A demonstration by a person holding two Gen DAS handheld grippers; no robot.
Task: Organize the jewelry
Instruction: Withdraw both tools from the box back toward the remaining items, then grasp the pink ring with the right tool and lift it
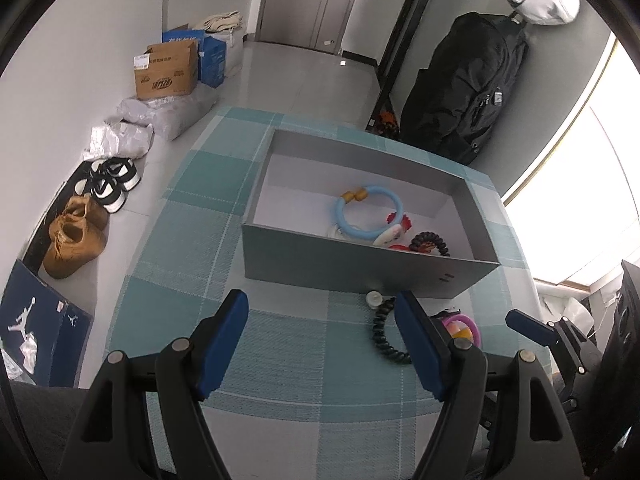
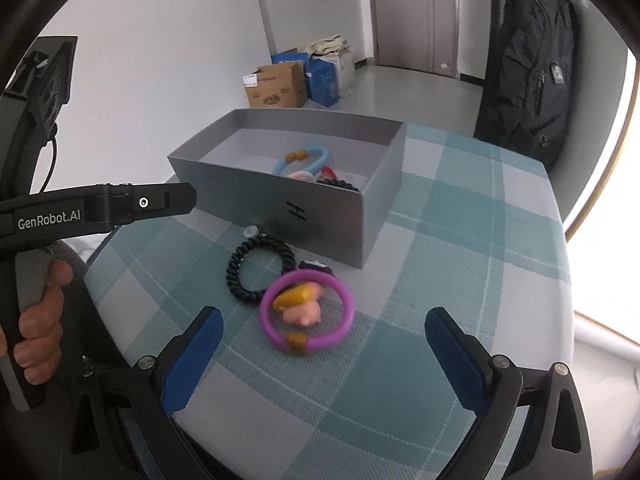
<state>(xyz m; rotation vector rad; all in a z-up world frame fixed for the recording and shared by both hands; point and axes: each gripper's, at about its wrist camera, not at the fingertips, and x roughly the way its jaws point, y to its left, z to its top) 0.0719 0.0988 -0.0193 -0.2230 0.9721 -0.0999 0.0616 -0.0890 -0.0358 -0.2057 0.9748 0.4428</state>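
Note:
A purple ring bracelet (image 2: 306, 312) with a pink pig charm lies on the checked cloth, just ahead of my open right gripper (image 2: 324, 320); its pads (image 2: 196, 356) stand wide apart and clear of it. A black coiled bracelet (image 2: 260, 272) lies beside the ring, near the grey box (image 2: 280, 208). Inside the box rest a light blue ring (image 2: 304, 158) and a few other pieces. My left gripper (image 1: 320, 304) hangs open over bare cloth, with the black coil (image 1: 380, 332) against its right finger. That finger partly hides the purple ring (image 1: 460, 326).
The round table's teal checked cloth (image 1: 280, 360) ends close on the left and right. Shoes (image 1: 76, 236), cartons (image 1: 168, 72) and bags lie on the floor. A black backpack (image 1: 468, 92) hangs by the window. A hand (image 2: 40, 320) holds the left gripper's handle.

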